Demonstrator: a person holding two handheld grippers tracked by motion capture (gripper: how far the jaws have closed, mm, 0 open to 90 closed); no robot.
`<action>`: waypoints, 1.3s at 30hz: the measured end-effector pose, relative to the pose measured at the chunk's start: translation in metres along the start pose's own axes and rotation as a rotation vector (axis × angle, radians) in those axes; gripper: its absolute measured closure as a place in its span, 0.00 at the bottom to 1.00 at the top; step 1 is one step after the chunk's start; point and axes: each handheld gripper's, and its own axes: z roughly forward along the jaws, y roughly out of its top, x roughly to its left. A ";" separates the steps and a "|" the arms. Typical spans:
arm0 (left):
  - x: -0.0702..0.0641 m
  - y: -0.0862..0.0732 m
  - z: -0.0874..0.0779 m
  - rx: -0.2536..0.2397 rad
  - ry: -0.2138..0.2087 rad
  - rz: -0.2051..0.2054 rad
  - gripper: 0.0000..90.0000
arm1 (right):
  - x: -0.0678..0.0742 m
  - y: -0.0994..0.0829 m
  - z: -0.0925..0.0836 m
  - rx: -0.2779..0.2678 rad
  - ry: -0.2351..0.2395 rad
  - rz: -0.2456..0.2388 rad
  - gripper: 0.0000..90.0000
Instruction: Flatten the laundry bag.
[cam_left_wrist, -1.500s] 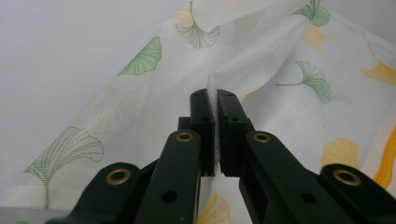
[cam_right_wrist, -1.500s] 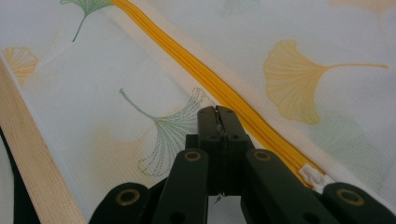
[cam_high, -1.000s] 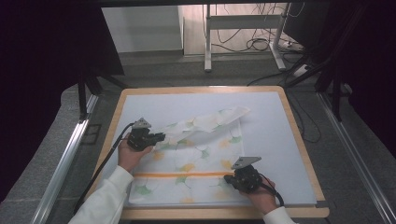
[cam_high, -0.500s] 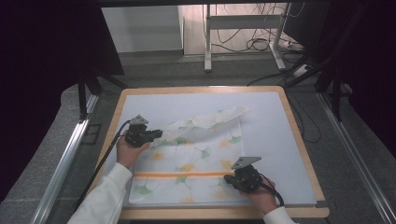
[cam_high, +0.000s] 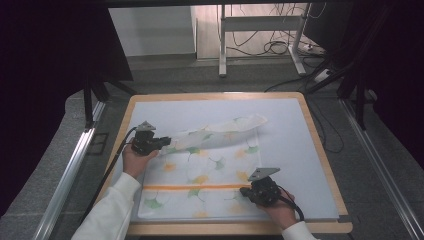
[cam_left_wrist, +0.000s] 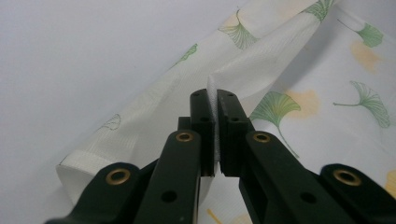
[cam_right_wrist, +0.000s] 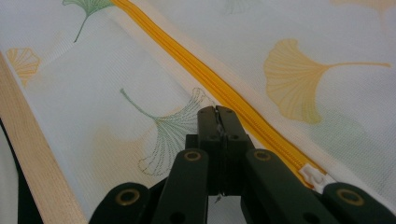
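A white mesh bag printed with green and yellow ginkgo leaves lies flat on the white mat. An orange zipper runs across its near part. The bag's far edge is folded over into a long flap. My left gripper is shut on the left end of that flap, and white fabric stands pinched between its jaws. My right gripper is shut low on the bag beside the zipper, with a thin sliver of mesh in its tips. The white zipper pull lies just right of it.
The mat sits on a wooden table whose rim frames it. Bare mat stretches to the right and far side of the bag. Metal rails flank the table, and desk legs with cables stand beyond it.
My left gripper has shifted slightly left and away with the flap's end, drawing the fold out longer. The right gripper has stayed put.
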 end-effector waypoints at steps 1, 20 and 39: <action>0.001 0.000 0.000 0.000 0.003 -0.001 0.97 | 0.000 0.000 0.000 0.000 0.000 0.000 0.99; 0.017 0.002 0.003 -0.006 0.026 -0.039 0.97 | -0.001 0.000 0.000 -0.003 0.004 -0.003 0.99; 0.023 0.009 0.012 -0.004 0.022 -0.056 0.97 | -0.001 0.000 0.000 -0.004 0.006 0.000 0.99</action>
